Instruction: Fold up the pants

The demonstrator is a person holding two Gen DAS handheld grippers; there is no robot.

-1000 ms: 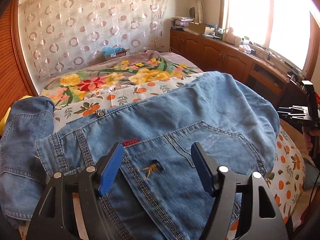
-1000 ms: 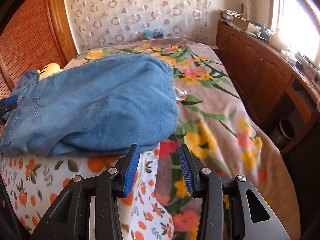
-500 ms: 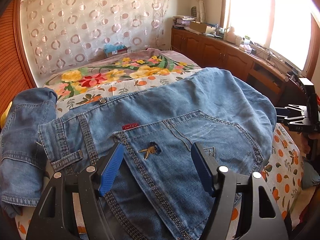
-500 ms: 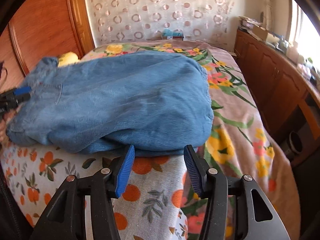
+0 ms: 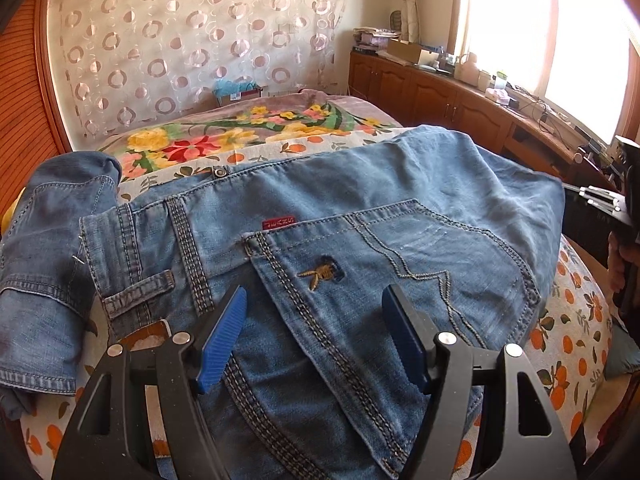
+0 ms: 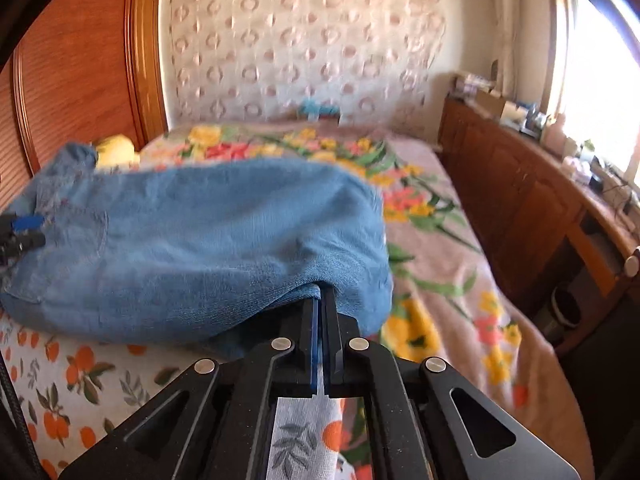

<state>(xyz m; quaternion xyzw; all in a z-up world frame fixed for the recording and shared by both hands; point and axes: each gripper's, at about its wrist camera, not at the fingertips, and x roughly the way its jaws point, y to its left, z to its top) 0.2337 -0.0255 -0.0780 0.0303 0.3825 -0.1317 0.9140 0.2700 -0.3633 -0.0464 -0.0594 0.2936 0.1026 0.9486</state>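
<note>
Blue denim pants (image 5: 360,248) lie folded across the bed, waistband and back pocket toward the left wrist camera. My left gripper (image 5: 316,320) is open, its blue pads (image 5: 224,332) spread over the back pocket, holding nothing. In the right wrist view the pants (image 6: 208,240) lie as a thick fold. My right gripper (image 6: 322,300) is shut on the near folded edge of the pants, fingertips tucked into the cloth. The left gripper shows at the far left edge of that view (image 6: 20,232).
The bed carries an orange-print sheet (image 6: 92,376) and a floral blanket (image 6: 432,232). A second denim piece (image 5: 44,248) lies at the left. Wooden cabinets (image 6: 516,216) run along the right under a window. A wooden headboard (image 6: 80,64) stands at the left.
My right gripper moved forward to the folded edge of the pants and shut on it. My left gripper drew back slightly along the waistband end and stayed open.
</note>
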